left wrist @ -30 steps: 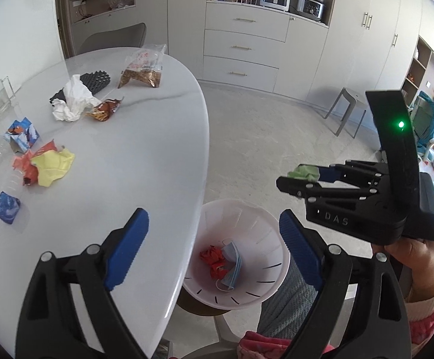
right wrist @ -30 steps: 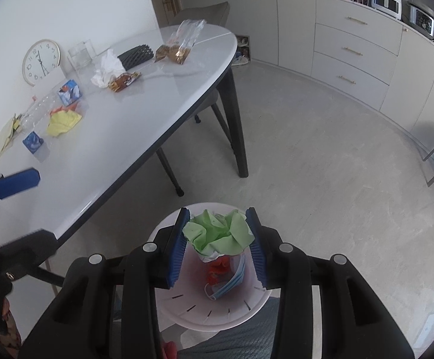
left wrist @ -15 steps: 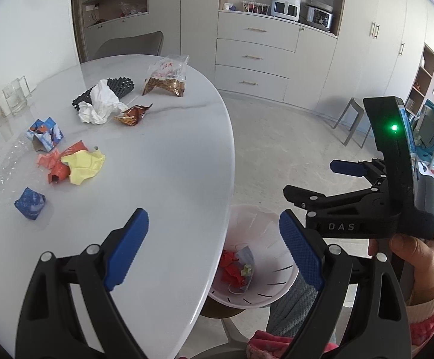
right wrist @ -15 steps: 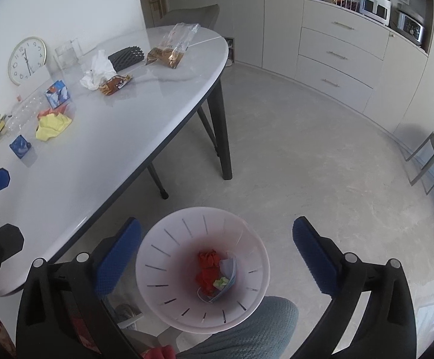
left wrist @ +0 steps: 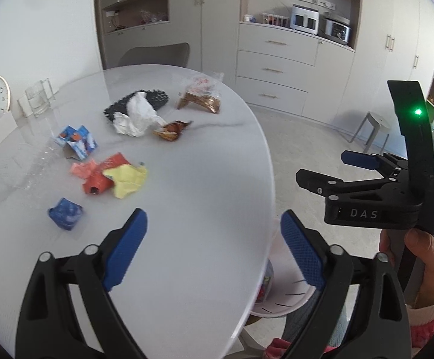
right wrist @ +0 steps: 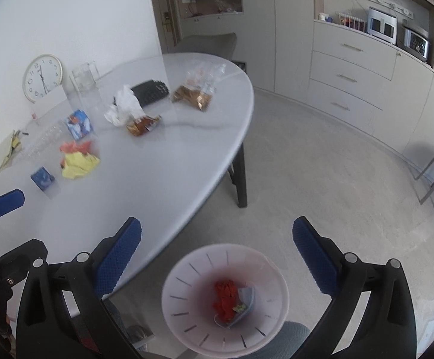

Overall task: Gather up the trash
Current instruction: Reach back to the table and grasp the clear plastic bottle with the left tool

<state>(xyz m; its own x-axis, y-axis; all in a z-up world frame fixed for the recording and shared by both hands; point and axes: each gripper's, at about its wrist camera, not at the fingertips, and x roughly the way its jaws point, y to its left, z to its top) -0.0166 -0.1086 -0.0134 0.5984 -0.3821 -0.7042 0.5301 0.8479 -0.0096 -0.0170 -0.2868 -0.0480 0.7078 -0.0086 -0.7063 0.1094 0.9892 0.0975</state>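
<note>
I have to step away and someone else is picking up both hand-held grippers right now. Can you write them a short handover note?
Left hand-held gripper: jaws opening, nothing between them, over the table.
Right hand-held gripper: open and empty, above the bin.
Done: the bin beside the table already holds red, blue and green scraps.
Left on the table: blue wrapper, yellow paper on a red wrapper, blue carton, white tissue, brown wrapper, snack bag.
Next: probably the blue wrapper, the nearest piece.
</note>
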